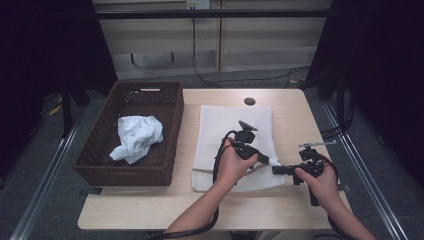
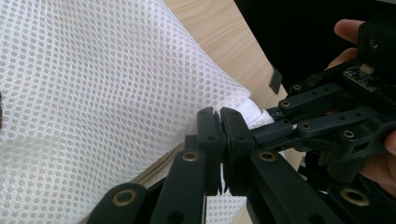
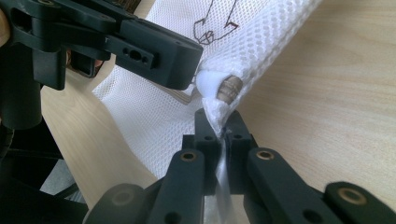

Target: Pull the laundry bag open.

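A white mesh zip bag (image 1: 230, 125) lies flat on the middle of the table. My left gripper (image 1: 266, 160) is shut on the bag's near right corner, beside the zipper (image 2: 159, 168). In the left gripper view its jaws (image 2: 219, 116) press together on the mesh edge. My right gripper (image 1: 276, 170) comes in from the right, shut on the same corner. In the right gripper view (image 3: 224, 123) white mesh runs down between its closed jaws, just below the zipper end (image 3: 227, 88). The two grippers' tips nearly touch.
A dark wicker basket (image 1: 125, 175) stands at the table's left with a crumpled white cloth (image 1: 137, 136) inside. A round cable hole (image 1: 249, 101) sits at the table's far edge. Bare wood (image 1: 300, 120) shows right of the bag.
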Tool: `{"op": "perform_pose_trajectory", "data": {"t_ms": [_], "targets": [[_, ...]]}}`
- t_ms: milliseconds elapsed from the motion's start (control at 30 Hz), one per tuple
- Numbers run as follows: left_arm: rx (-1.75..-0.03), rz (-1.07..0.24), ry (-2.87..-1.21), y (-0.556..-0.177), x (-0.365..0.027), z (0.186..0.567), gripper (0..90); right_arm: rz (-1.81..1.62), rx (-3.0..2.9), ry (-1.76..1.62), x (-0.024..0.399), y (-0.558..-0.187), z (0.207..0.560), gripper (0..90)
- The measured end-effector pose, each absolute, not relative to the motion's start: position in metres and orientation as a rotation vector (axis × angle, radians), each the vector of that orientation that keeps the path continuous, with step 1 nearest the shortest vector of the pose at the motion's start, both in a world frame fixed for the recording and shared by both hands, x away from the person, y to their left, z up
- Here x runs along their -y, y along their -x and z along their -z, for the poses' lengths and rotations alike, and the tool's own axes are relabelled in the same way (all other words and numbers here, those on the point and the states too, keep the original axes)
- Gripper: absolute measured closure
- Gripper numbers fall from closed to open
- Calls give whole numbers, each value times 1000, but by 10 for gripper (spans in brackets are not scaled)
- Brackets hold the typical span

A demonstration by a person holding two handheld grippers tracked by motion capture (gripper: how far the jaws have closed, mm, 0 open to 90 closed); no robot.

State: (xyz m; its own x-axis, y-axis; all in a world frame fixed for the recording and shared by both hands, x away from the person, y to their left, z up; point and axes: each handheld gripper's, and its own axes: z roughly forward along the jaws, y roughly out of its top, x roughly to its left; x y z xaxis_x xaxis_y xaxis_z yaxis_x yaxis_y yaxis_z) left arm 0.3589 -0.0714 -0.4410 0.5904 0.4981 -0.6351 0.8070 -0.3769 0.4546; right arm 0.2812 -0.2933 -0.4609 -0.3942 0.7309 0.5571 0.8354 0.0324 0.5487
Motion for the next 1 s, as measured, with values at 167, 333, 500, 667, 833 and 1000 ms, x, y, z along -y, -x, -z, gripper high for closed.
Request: {"op": "perform_pose_trajectory", "data": {"t_ms": [167,333,500,667,833,1000], "targets": [[-1040,536,-2044,-359,70,441,876,1299,2167,1649,293,-281,461,873],[-1023,524,-2066,-360,70,441,877,1298,2150,1656,294,-282,462,873],[-1074,542,-2012,-358,73,441,877,1292,2156,1653,294,-282,462,874],[-1070,552,-2010,-358,72,441,877,1290,2155,1658,295,-282,461,875],[-1033,537,-2047,-359,70,442,877,1289,2147,1657,295,-282,460,875],[-1068,551,-2039,-362,60,448,877,1313,2123,1694,305,-282,457,877]]}}
